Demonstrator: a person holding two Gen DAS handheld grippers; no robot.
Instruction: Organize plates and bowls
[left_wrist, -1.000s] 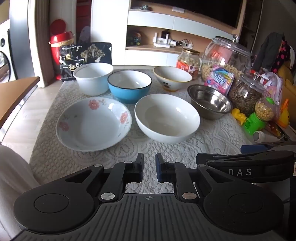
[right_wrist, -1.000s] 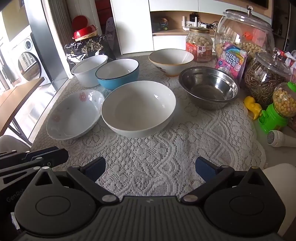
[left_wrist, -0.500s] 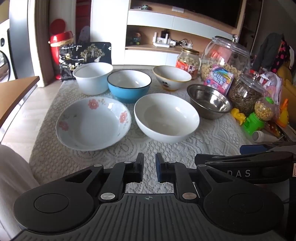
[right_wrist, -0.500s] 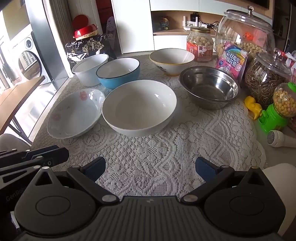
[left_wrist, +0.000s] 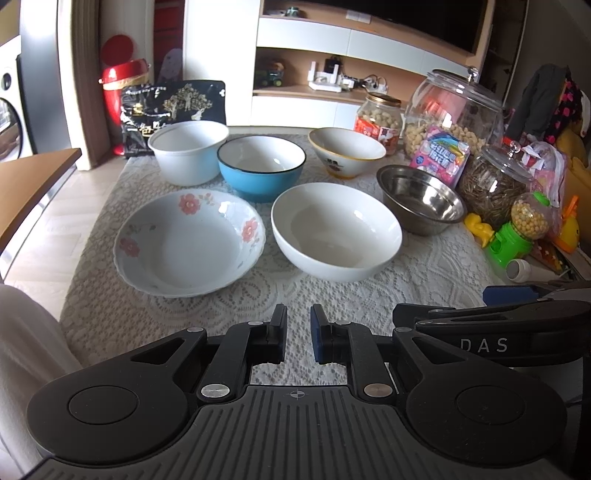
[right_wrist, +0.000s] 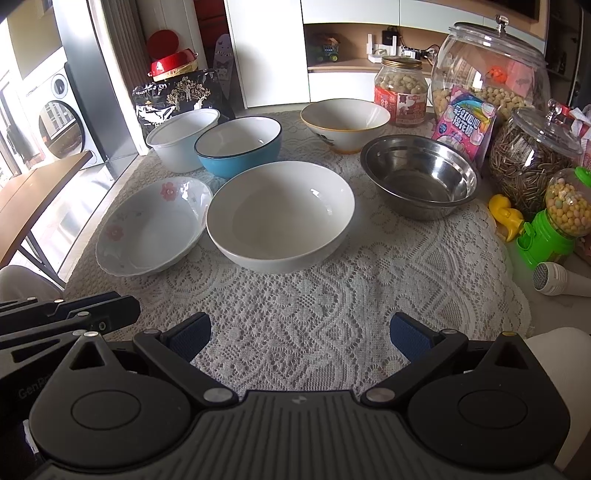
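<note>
Nothing moved: left gripper (left_wrist: 298, 338) nearly closed, right gripper (right_wrist: 301, 338) spread, white bowl (right_wrist: 279, 216) ahead.

Six empty bowls sit upright ahead of the jaws: flowery bowl (left_wrist: 190, 242), big white bowl (left_wrist: 336, 230), shiny metal bowl (left_wrist: 421, 199), then blue bowl (left_wrist: 261, 167), small white bowl (left_wrist: 189, 150), yellow-rimmed bowl (left_wrist: 346, 151) behind.

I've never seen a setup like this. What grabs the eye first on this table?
Six empty bowls crowd the lace cloth: a bright blue bowl in the back row, a big white bowl in front of it, a steel bowl to the right. Glass snack jars line the right edge. Nearest the cameras, the left gripper has its jaws nearly closed on nothing; the right gripper gapes wide.
</note>
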